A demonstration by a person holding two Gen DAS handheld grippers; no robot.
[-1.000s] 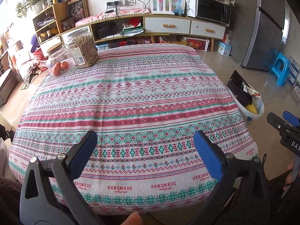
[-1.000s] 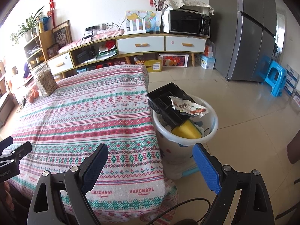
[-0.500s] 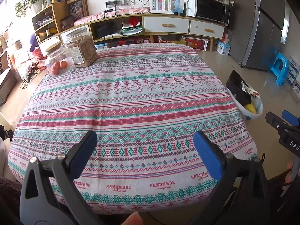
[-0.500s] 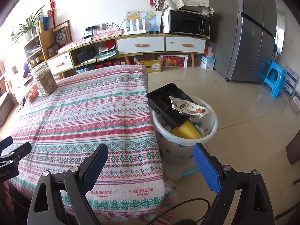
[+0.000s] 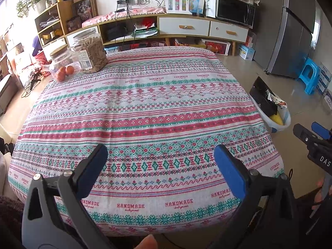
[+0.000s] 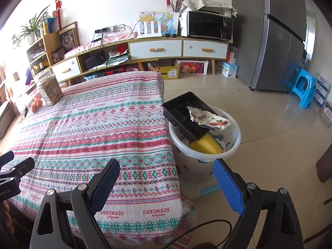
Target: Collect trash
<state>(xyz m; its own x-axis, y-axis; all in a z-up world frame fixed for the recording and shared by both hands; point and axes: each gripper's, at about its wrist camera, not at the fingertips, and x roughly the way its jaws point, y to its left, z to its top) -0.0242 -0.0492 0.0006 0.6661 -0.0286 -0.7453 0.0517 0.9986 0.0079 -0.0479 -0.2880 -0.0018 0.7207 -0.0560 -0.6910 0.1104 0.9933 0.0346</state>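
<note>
- Since no loose trash shows on the tablecloth [image 5: 145, 108], the collected items all lie in the bin [image 6: 207, 155], which stands on the floor touching the cloth's right edge.
- Left gripper [image 5: 160, 166]: jaws spread wide, nothing between them; it hangs over the near edge of the cloth, well apart from the bin.
- Right gripper [image 6: 166, 183]: jaws spread wide, nothing held; it points down at the near right corner of the cloth, with the bin just beyond its right finger.
- Key relation: the bin lies ahead and slightly right of the right jaws, so the right hand is judged the nearer one for any further drop or adjustment.
- Bin contents: a black tray [image 6: 184, 114] leans tilted over the rim, long axis running from the cloth side down into the bin; a wrapper [image 6: 209, 119] lies on it; a yellow item [image 6: 205, 146] sits below.
- The right view shows the bin's interior; the left view shows only its far sliver [image 5: 276, 122].
- The left view shows the whole cloth, bare except for two jars [image 5: 83, 58] at the corner farthest from the bin.
</note>
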